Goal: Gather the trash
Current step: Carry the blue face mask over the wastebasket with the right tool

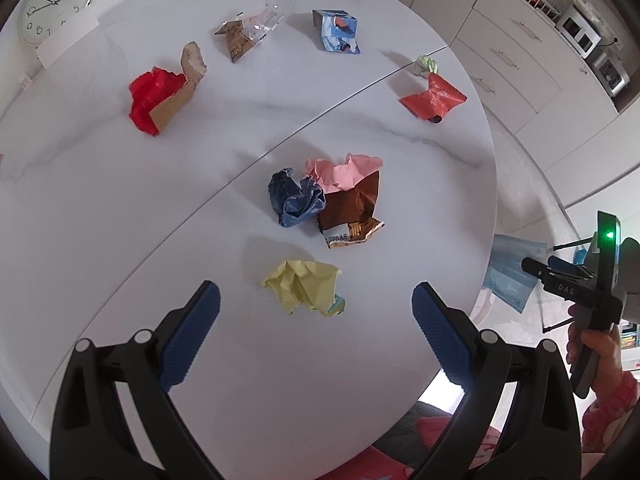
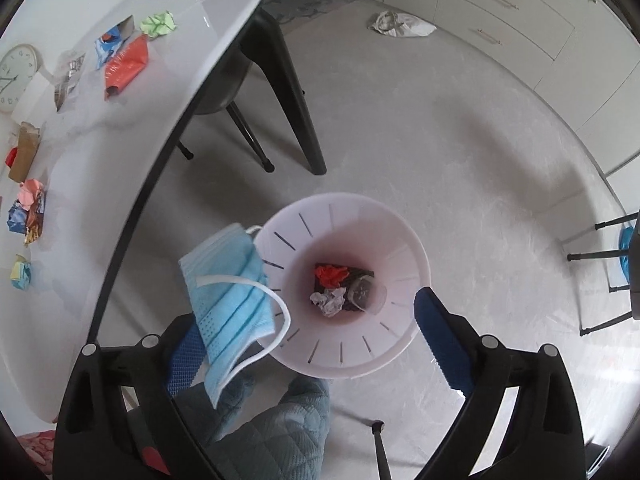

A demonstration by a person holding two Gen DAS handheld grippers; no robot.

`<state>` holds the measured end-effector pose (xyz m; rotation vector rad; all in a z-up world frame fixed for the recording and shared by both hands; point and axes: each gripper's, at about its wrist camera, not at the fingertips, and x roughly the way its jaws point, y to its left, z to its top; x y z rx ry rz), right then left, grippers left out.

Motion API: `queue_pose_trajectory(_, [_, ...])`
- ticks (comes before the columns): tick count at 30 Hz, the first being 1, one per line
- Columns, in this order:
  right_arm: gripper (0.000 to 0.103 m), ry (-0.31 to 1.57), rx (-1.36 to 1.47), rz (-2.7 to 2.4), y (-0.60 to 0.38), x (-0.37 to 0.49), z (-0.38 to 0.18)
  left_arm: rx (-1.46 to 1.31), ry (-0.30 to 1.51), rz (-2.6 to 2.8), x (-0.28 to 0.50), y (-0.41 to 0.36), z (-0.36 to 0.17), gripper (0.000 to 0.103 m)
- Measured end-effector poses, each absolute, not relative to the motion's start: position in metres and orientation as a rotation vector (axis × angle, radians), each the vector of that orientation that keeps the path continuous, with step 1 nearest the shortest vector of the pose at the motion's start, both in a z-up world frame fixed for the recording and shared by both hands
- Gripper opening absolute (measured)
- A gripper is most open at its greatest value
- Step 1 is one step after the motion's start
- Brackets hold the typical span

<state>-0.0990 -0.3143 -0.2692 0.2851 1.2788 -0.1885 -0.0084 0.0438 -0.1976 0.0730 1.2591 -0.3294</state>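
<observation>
Right gripper point(image 2: 304, 328): jaws wide apart, nothing pinched. Blue face mask point(image 2: 228, 304) loose against the left finger, hanging half over the near-left rim of the white bin point(image 2: 404, 224) directly below. Best held steady above the opening until the mask slides clear; risk, by judgement, of it catching the rim. Left gripper point(image 1: 316, 300): open, empty, poised over the yellow paper ball point(image 1: 304, 286) lying between its fingers on the table point(image 1: 120, 208).
</observation>
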Motion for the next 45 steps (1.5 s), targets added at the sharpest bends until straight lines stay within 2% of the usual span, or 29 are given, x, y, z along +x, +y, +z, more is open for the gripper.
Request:
queue_pose_trajectory(12, [0.093, 1.223, 0.309, -0.051, -0.326, -0.116, -0.251, 0.143, 1.206, -0.491, -0.024, -0.022, -0.179, 0.092])
queue_pose_trajectory(14, [0.071, 1.193, 0.309, 0.001, -0.328, -0.118, -0.245, 0.15, 1.205, -0.509, -0.026, -0.035, -0.179, 0.092])
queue_pose_trajectory(15, [0.049, 1.194, 0.314, 0.024, -0.33, -0.118, -0.244, 0.154, 1.203, -0.519, -0.027, -0.043, -0.179, 0.092])
queue_pose_trajectory(16, [0.021, 1.195, 0.329, 0.05, -0.333, -0.119, -0.243, 0.159, 1.202, -0.527, -0.029, -0.051, -0.18, 0.092])
queue_pose_trajectory(17, [0.011, 1.193, 0.332, 0.062, -0.334, -0.119, -0.242, 0.161, 1.201, -0.53, -0.03, -0.055, -0.18, 0.092])
queue_pose_trajectory(18, [0.004, 1.191, 0.318, 0.075, -0.335, -0.119, -0.24, 0.161, 1.199, -0.537, -0.031, -0.061, -0.18, 0.092])
queue_pose_trajectory(19, [0.003, 1.183, 0.293, 0.081, -0.336, -0.12, -0.238, 0.161, 1.199, -0.54, -0.032, -0.067, -0.179, 0.092])
queue_pose_trajectory(24, [0.003, 1.171, 0.259, 0.1, -0.341, -0.123, -0.237, 0.169, 1.2, -0.546, -0.037, -0.082, -0.181, 0.092])
queue_pose_trajectory(26, [0.01, 1.186, 0.274, 0.099, -0.345, -0.123, -0.238, 0.169, 1.202, -0.537, -0.037, -0.084, -0.182, 0.092])
queue_pose_trajectory(27, [0.027, 1.19, 0.283, 0.101, -0.347, -0.122, -0.239, 0.165, 1.203, -0.534, -0.037, -0.084, -0.181, 0.092])
queue_pose_trajectory(28, [0.049, 1.189, 0.286, 0.097, -0.349, -0.121, -0.239, 0.161, 1.204, -0.529, -0.037, -0.084, -0.181, 0.092])
queue_pose_trajectory(30, [0.068, 1.177, 0.274, 0.076, -0.35, -0.122, -0.237, 0.159, 1.203, -0.52, -0.035, -0.083, -0.181, 0.092])
queue_pose_trajectory(32, [0.069, 1.172, 0.284, 0.085, -0.351, -0.121, -0.236, 0.158, 1.197, -0.514, -0.035, -0.081, -0.18, 0.092])
queue_pose_trajectory(34, [0.078, 1.179, 0.304, 0.089, -0.353, -0.12, -0.237, 0.154, 1.196, -0.507, -0.034, -0.079, -0.179, 0.092])
queue_pose_trajectory(45, [0.081, 1.167, 0.242, 0.142, -0.341, -0.121, -0.223, 0.162, 1.199, -0.59, -0.036, -0.091, -0.177, 0.092])
